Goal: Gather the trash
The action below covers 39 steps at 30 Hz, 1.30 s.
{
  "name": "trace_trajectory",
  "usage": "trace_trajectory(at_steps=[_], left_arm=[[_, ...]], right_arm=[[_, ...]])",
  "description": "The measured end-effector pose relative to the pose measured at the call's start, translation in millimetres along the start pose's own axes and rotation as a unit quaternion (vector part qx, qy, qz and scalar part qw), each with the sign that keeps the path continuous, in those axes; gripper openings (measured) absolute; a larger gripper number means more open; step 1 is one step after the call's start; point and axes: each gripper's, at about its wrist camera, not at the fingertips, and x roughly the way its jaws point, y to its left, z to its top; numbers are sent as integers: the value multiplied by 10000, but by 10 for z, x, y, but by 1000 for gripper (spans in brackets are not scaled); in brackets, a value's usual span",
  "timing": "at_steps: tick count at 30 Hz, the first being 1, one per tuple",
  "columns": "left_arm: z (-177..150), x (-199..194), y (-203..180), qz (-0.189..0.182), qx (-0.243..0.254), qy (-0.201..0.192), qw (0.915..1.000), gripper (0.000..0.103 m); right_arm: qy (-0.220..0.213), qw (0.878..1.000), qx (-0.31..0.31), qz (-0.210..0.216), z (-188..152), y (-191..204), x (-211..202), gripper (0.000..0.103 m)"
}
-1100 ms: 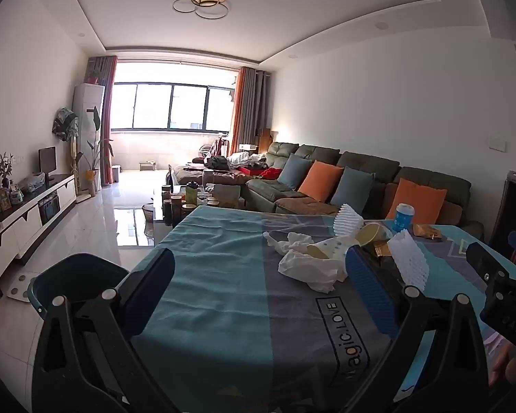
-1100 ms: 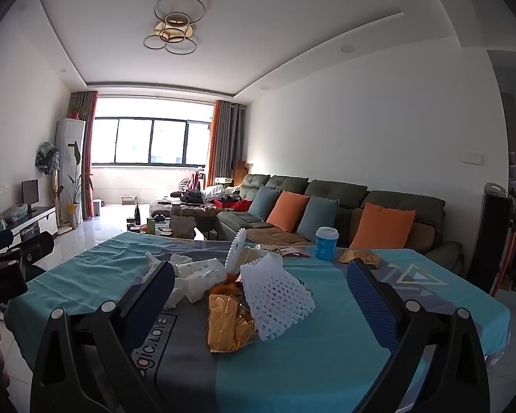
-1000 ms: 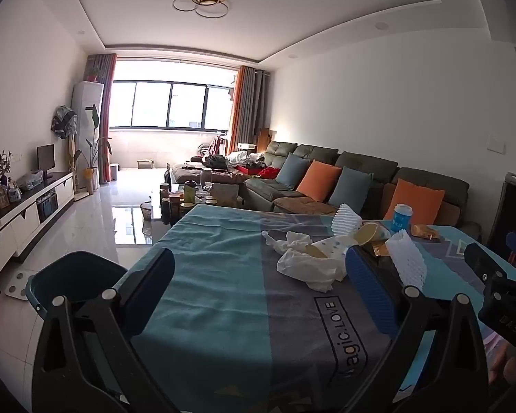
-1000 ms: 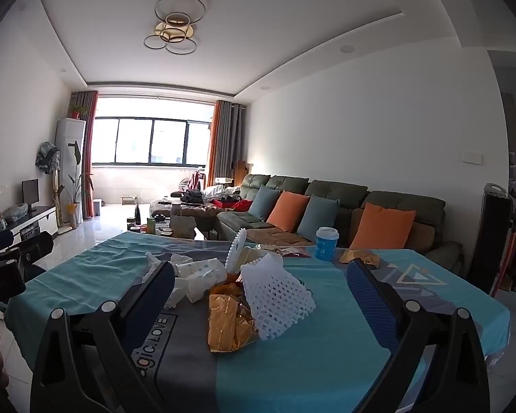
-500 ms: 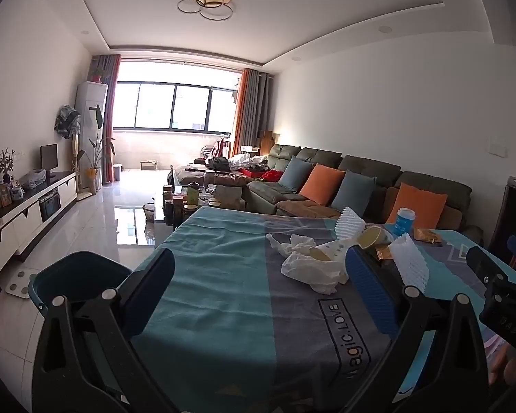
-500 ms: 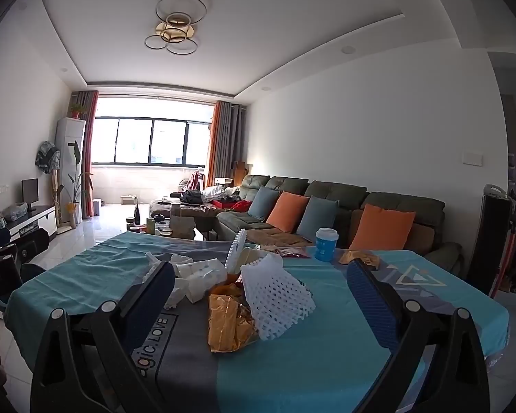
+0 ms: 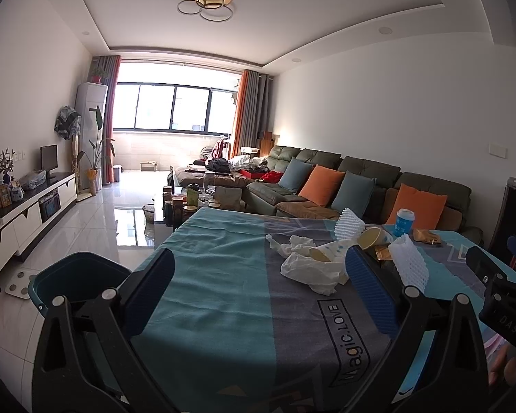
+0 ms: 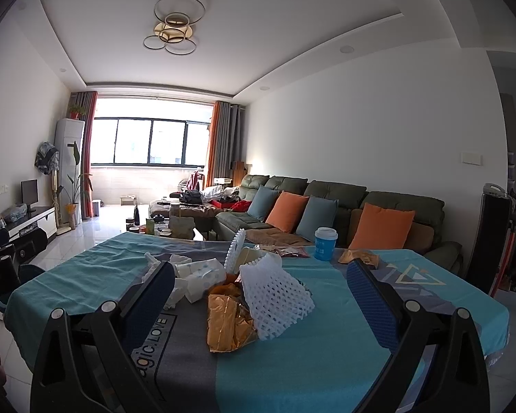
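Observation:
A pile of trash lies mid-table on the teal and grey cloth (image 7: 216, 296): crumpled white tissue (image 7: 309, 270), tipped paper cups (image 7: 373, 237), white foam fruit nets (image 8: 275, 296) and a gold foil wrapper (image 8: 228, 320). A blue cup (image 8: 325, 242) stands upright behind. A dark teal bin (image 7: 75, 278) stands on the floor left of the table. My left gripper (image 7: 258, 275) is open and empty, above the table's near side. My right gripper (image 8: 258, 282) is open and empty, with the foam net and wrapper just ahead between its fingers. It also shows in the left wrist view (image 7: 498, 275).
A green sofa (image 8: 326, 206) with orange and blue cushions runs behind the table. A cluttered coffee table (image 7: 196, 199) stands beyond the far edge. A white TV cabinet (image 7: 24, 216) lines the left wall. A dark stand (image 8: 495, 241) is at the right.
My left gripper has shifted slightly; the view drifted a little to the right. My right gripper and the trash have not moved. Both stay open.

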Motion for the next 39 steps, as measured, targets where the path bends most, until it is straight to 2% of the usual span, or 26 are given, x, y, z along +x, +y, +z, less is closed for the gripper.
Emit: trace_trajectory(at_steps=[39], left_arm=[[33, -51, -44, -17, 21, -131, 9999, 98]], right_arm=[[-83, 10000, -37, 13, -16, 14, -9, 97]])
